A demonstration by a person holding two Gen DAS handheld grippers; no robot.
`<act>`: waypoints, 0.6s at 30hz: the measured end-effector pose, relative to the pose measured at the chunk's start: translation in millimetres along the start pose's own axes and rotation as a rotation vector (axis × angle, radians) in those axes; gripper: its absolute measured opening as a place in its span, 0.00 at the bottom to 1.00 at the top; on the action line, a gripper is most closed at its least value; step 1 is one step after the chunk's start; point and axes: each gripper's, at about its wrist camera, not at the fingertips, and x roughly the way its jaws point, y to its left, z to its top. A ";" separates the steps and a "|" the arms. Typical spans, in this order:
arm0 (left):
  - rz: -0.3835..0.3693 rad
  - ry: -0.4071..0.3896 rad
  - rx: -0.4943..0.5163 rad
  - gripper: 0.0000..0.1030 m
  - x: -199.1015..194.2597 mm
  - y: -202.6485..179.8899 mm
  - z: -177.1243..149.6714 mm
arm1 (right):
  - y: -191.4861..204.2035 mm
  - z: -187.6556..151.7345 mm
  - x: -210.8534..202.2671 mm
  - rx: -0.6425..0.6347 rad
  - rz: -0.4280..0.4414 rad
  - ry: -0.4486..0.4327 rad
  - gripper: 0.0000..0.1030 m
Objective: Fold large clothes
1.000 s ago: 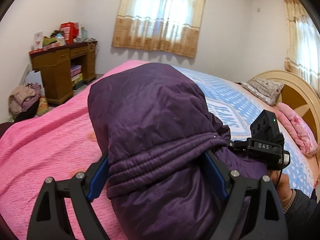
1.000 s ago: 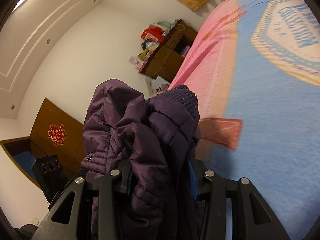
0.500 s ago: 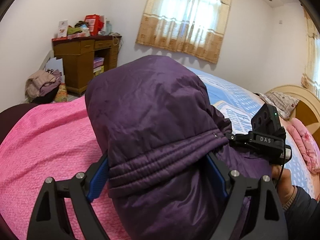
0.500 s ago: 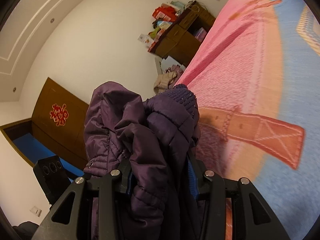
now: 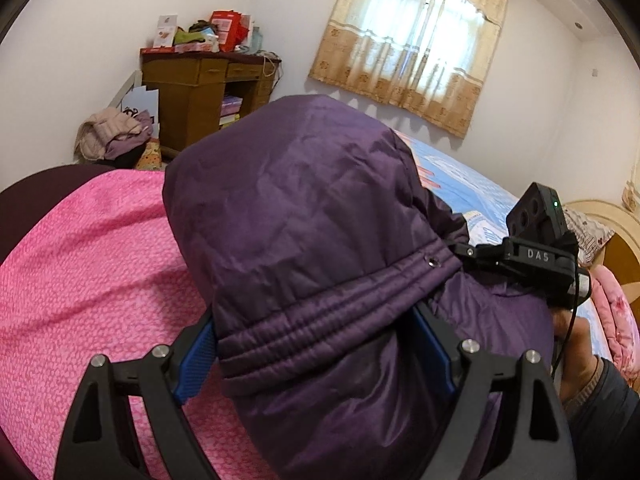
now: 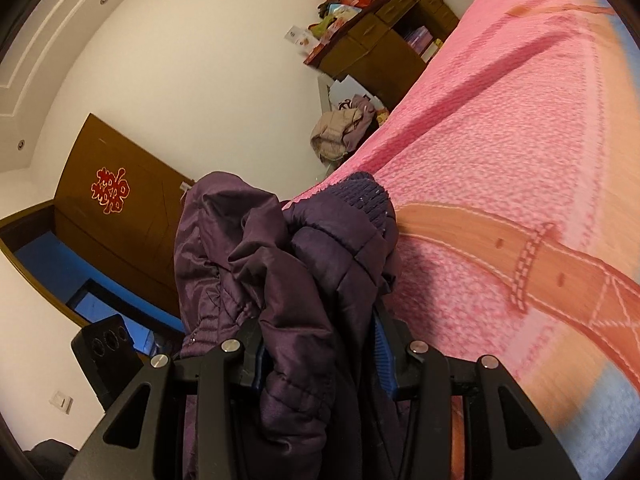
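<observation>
A large purple padded jacket point(image 5: 304, 216) is held up above the bed point(image 5: 88, 264). My left gripper point(image 5: 316, 344) is shut on a thick bundle of the jacket at its ribbed seam; the cloth bulges up and hides the fingertips. My right gripper point(image 6: 320, 344) is shut on another bunch of the jacket point(image 6: 280, 264), with a knit cuff point(image 6: 366, 196) sticking out on top. The right gripper's body point(image 5: 540, 252) shows in the left wrist view, just right of the jacket. The left gripper's body point(image 6: 106, 354) shows at lower left in the right wrist view.
The bed has a pink and blue cover point(image 6: 500, 168). A wooden desk point(image 5: 196, 84) with boxes stands by the far wall, a pile of clothes point(image 5: 114, 134) beside it. A curtained window point(image 5: 416, 36) is behind. Pillows point(image 5: 588, 228) lie at the headboard. A brown door point(image 6: 116, 216) is left.
Both grippers have swung with the jacket toward the pink foot end of the bed, near the desk. The grips on the jacket have not changed.
</observation>
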 end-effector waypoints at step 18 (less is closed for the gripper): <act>0.033 0.000 -0.064 1.00 18.4 27.1 -10.7 | -26.1 6.5 41.4 0.094 0.028 0.075 0.47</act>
